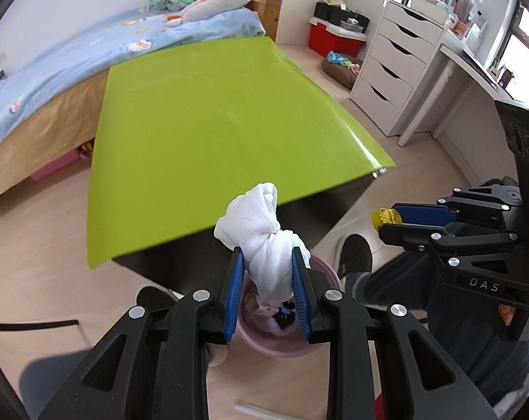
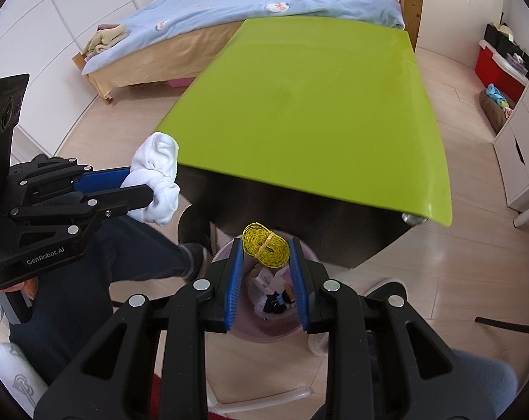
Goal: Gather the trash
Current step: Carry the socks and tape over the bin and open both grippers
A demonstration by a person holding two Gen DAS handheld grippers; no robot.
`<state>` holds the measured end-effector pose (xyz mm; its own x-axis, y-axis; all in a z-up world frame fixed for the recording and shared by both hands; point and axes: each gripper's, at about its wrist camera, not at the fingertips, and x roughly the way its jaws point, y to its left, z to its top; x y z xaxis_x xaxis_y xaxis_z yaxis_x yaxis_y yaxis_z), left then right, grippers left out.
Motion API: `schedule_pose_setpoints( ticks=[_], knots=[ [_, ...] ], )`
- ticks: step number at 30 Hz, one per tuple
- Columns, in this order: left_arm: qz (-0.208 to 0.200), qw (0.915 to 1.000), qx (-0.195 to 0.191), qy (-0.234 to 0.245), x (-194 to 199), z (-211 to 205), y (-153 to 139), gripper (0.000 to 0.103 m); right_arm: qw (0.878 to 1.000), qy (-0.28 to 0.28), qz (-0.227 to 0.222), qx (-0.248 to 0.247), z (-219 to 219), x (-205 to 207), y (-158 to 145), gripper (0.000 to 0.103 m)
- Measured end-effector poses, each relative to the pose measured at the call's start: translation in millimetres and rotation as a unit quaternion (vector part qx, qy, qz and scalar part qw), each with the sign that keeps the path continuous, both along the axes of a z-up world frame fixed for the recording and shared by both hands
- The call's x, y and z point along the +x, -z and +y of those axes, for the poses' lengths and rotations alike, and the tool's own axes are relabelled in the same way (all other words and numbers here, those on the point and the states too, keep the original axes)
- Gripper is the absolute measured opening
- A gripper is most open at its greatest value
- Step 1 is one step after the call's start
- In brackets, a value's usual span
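My left gripper (image 1: 267, 259) is shut on a crumpled white cloth (image 1: 261, 231) and holds it above a pink bin (image 1: 264, 341) on the floor; it also shows in the right wrist view (image 2: 138, 189) with the cloth (image 2: 157, 175). My right gripper (image 2: 266, 255) is shut on a coiled yellow tape measure (image 2: 265, 249) above the same pink bin (image 2: 250, 329), which holds several scraps. In the left wrist view the right gripper (image 1: 390, 222) shows at the right with the yellow tape measure (image 1: 385, 217) at its tip.
A green-topped table (image 1: 212, 122) stands just beyond the bin, also in the right wrist view (image 2: 317, 105). A bed (image 1: 54, 59) lies behind it. White drawers (image 1: 394, 63) stand at the right. The person's legs and dark shoes (image 1: 355, 255) are beside the bin.
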<state>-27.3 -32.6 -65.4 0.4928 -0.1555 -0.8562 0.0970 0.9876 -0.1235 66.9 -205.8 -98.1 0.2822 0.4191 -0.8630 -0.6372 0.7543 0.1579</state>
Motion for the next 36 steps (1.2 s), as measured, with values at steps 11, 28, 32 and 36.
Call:
schedule_pose_setpoints(
  ticks=[11,28,32,36],
  knots=[
    [-0.002,0.9999,-0.016,-0.002,-21.5,3.3,-3.4,0.026,1.000,-0.008,0.006,0.003,-1.6,-19.0,3.5,0.026],
    [-0.002,0.9997,-0.021,0.013,-27.2,-4.4,-7.6,0.026,0.999,0.036,-0.008,0.020,-20.5,-13.1,-4.9,0.095],
    [0.002,0.9994,-0.025,0.023,-24.3,-11.1,-6.9,0.027,0.999,0.044,-0.015,0.020,-24.0,-13.7,-10.5,0.096],
    [0.005,0.9990,-0.029,0.033,-21.8,-17.2,-6.0,0.028,0.998,0.053,-0.014,0.025,-28.8,-12.0,-13.9,0.097]
  ],
)
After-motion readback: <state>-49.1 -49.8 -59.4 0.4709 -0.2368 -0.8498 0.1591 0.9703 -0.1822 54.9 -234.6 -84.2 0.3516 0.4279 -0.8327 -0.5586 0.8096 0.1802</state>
